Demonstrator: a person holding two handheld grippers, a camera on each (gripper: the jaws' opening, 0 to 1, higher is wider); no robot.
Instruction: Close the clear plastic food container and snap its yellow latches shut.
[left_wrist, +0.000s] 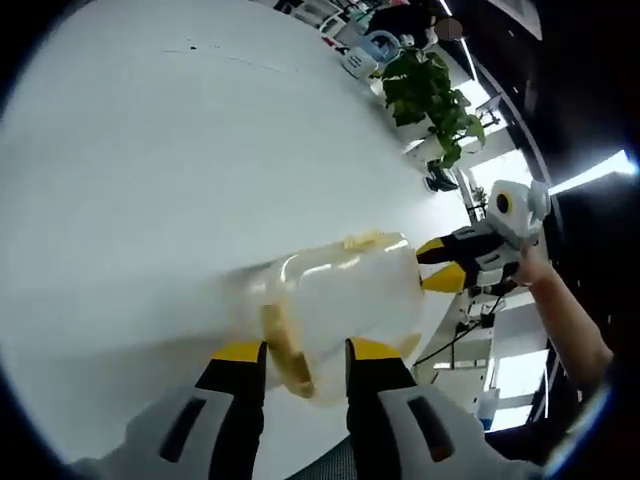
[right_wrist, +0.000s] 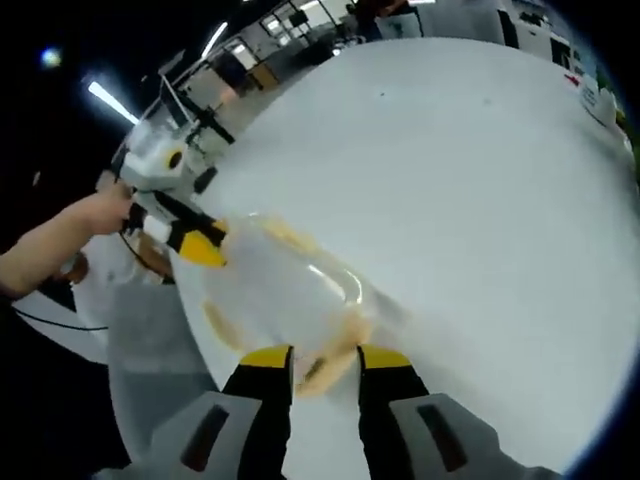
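Here, in the left gripper view, the left claw (left_wrist: 305, 362) rises from the bottom with its yellow-tipped jaws set narrowly on either side of a yellow latch (left_wrist: 285, 352) at the near end of the clear container (left_wrist: 335, 300); whether they press it is hard to tell through the blur. The container sits near the edge of the white desk (left_wrist: 150, 180), and the bare desk top stretches away to the left and above. Further right, the right claw (left_wrist: 445, 265) meets the far end of the container, held by a hand (left_wrist: 528, 268) on a bare arm. Beyond it stands a leafy potted plant (left_wrist: 430, 95) at the desk's far edge.

In the right gripper view, a hand (right_wrist: 100, 210) at the left holds the left claw (right_wrist: 200, 245) against the container (right_wrist: 285, 295). The right claw (right_wrist: 325, 358) straddles the near latch (right_wrist: 320, 368), jaws close together. White desk (right_wrist: 480, 180) spreads to the right.
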